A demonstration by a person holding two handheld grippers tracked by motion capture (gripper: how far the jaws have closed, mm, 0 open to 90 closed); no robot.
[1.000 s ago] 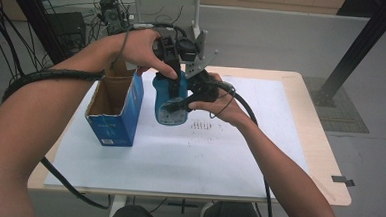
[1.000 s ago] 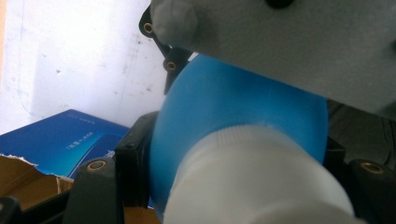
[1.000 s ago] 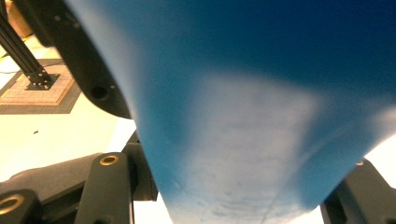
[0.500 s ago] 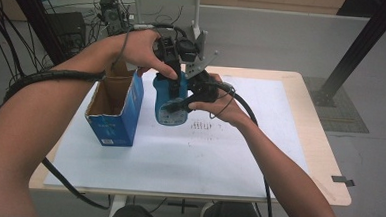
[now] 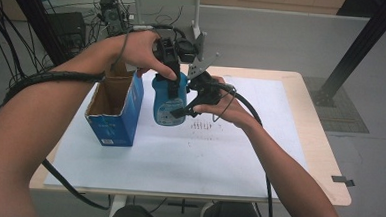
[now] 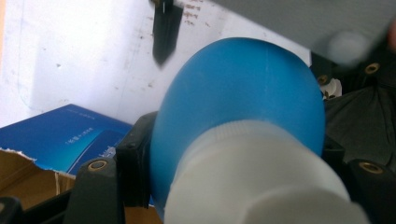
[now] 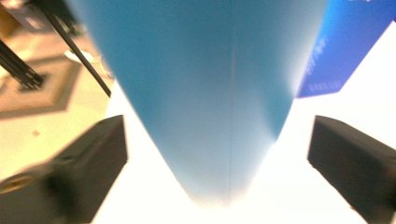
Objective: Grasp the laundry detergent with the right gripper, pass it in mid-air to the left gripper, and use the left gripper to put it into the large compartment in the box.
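Above table (image 5: 288,158) — left gripper (image 5: 172,82) clamps bottle (image 5: 168,104); right gripper (image 5: 191,106) seemingly just opened

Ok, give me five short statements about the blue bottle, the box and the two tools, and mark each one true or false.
1. The left tool is clamped on the blue bottle near its white cap. True.
2. The right tool is squeezing the bottle. False: its jaws have just been opening and stand apart on either side of it.
3. The blue box is open at the top. True.
4. The bottle is inside the box. False: it is held up beside the box, to its right in the high view.
5. The bottle is red. False: it is blue.
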